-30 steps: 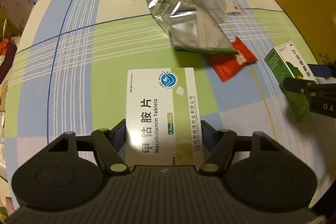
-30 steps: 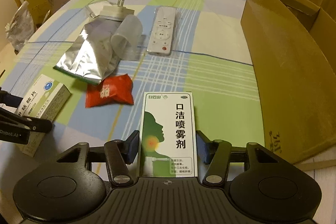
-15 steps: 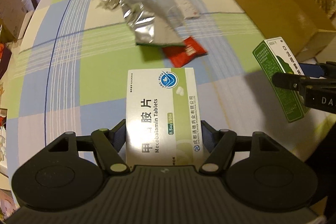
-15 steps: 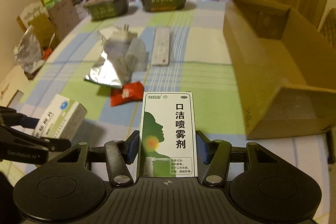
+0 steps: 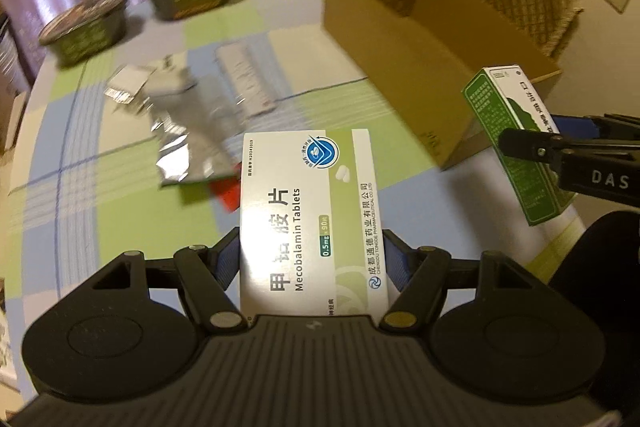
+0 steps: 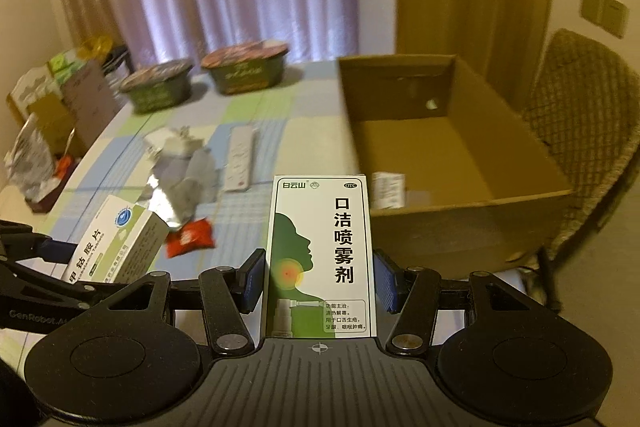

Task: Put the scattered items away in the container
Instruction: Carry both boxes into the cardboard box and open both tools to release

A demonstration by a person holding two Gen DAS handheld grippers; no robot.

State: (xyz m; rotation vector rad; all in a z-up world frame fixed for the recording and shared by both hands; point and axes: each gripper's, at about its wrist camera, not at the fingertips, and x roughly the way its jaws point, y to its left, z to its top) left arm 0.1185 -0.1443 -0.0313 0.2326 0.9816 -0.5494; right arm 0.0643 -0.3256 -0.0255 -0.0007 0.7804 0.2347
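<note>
My left gripper [image 5: 312, 259] is shut on a white and green Mecobalamin tablets box [image 5: 310, 211], held in the air above the checked tablecloth. My right gripper [image 6: 320, 281] is shut on a tall green and white spray box [image 6: 320, 255]. Each held box shows in the other view too: the spray box [image 5: 516, 143] at the right, the tablets box [image 6: 120, 247] at the lower left. An open cardboard box [image 6: 448, 155] stands on the table at the right, ahead of the right gripper. A small white item [image 6: 387, 190] lies inside it near the front wall.
On the table lie a silver foil pouch [image 5: 188, 147], a red sachet [image 6: 189, 237], a white remote [image 6: 240, 159], a white plug adapter [image 5: 170, 79] and a small foil packet [image 5: 126, 87]. Two green bowls [image 6: 244, 71] stand at the far edge. A wicker chair [image 6: 588, 131] is beyond the box.
Both grippers have risen well above the table with their boxes and turned toward the cardboard box, whose inside now shows. The loose items on the table stayed put.
</note>
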